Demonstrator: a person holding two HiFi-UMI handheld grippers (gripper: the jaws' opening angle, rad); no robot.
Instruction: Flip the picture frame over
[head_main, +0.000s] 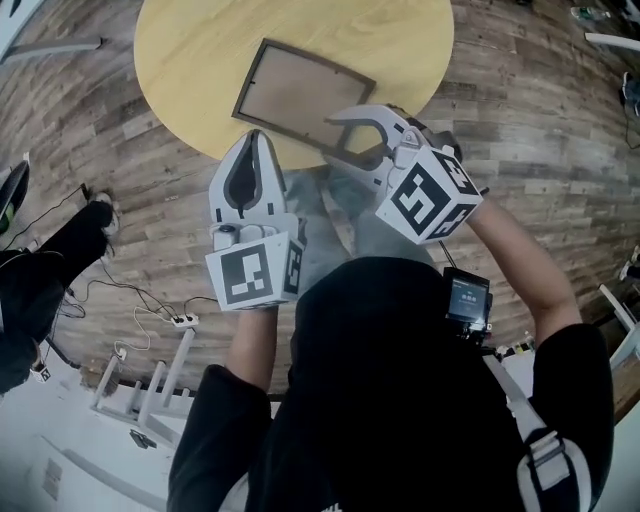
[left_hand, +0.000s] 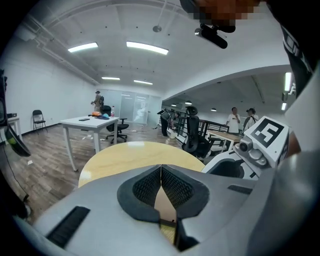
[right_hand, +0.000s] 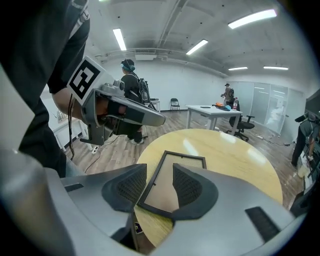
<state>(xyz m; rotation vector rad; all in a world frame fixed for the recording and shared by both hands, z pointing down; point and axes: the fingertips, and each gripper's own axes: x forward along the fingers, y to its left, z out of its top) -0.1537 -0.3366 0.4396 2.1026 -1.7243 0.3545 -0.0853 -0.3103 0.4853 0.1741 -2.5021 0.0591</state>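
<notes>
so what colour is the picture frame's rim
The picture frame has a dark, near-black rim around a tan panel; the head view shows it best.

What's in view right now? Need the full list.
picture frame: one, dark brown, flat on the table near its close edge
round table: one, pale yellow wood, ahead of the person
floor: grey-brown planks, all around
power strip: one, white, on the floor at left, cables attached
white desk: one, far across the room
bystanders: several, standing far off
left tool: one, grey-white, shut, empty, at the table's near edge
right tool: one, grey-white, open, gripping nothing, over the frame's near corner
</notes>
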